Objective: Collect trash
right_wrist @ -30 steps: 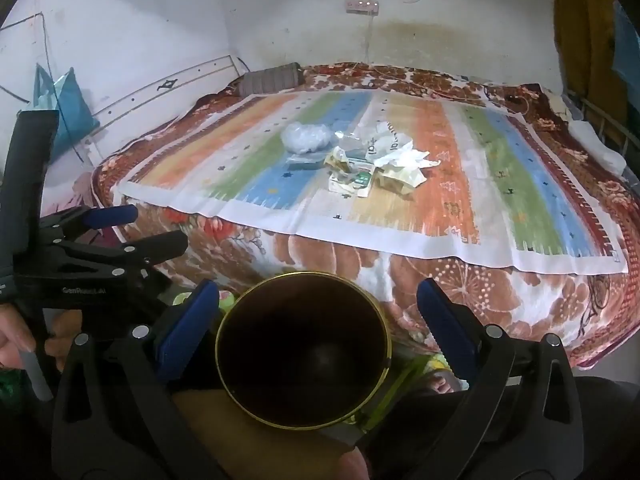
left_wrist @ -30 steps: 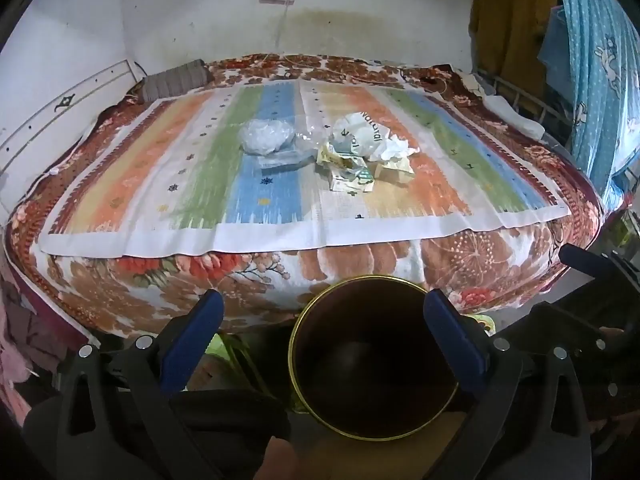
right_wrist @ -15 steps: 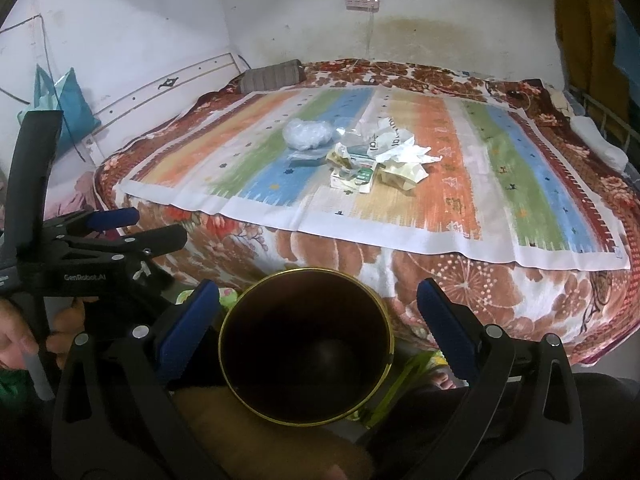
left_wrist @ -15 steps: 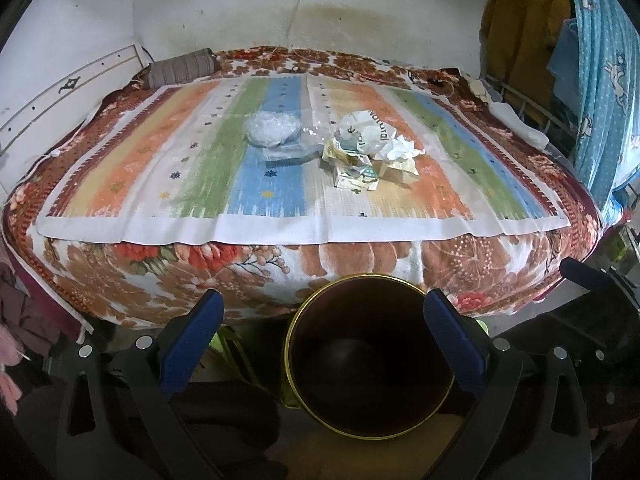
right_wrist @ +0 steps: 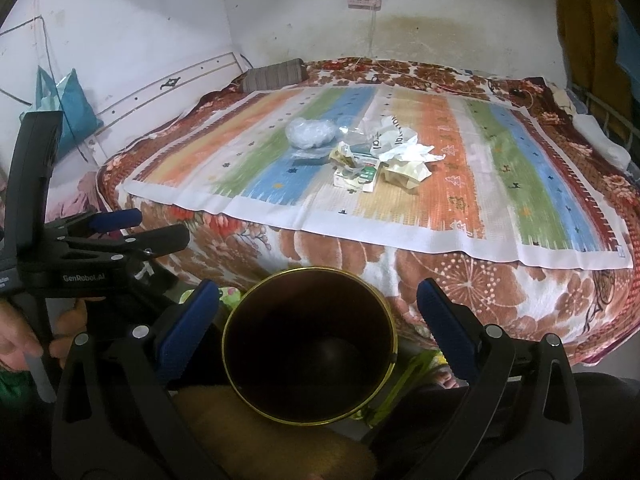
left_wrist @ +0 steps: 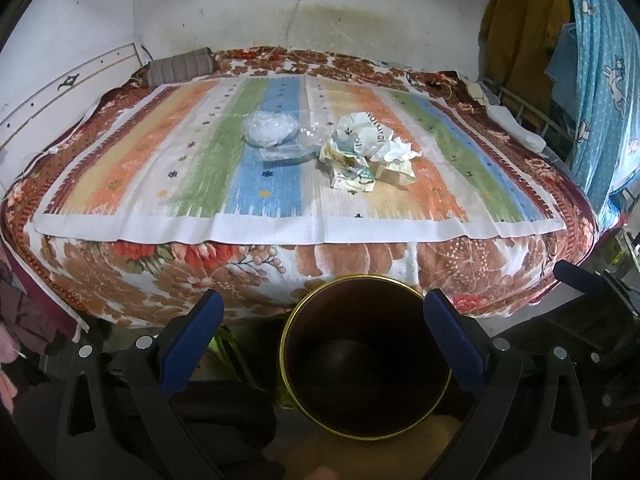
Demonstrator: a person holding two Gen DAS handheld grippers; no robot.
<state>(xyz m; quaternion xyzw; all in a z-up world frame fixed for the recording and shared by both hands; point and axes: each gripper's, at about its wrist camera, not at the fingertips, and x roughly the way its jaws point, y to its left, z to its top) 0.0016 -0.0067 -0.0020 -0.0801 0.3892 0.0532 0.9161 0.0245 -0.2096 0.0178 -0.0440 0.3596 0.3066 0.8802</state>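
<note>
The bin (left_wrist: 366, 364) has a dark, smooth inner wall with a faint sheen and a thin, glossy brass-coloured rim. Each hand-held gripper, left (left_wrist: 318, 334) and right (right_wrist: 318, 318), is matt black plastic with blue, finely textured pads (left_wrist: 192, 338) and small shiny metal rivets. The bed (left_wrist: 240, 268) wears a plush, soft floral blanket under a flat woven striped cloth (left_wrist: 224, 168). The trash on it mixes crumpled paper (left_wrist: 394, 150), printed cartons (left_wrist: 352, 174) and clear crinkled plastic film (left_wrist: 270, 130). The wall (right_wrist: 280, 12) is matt, stained plaster.
</note>
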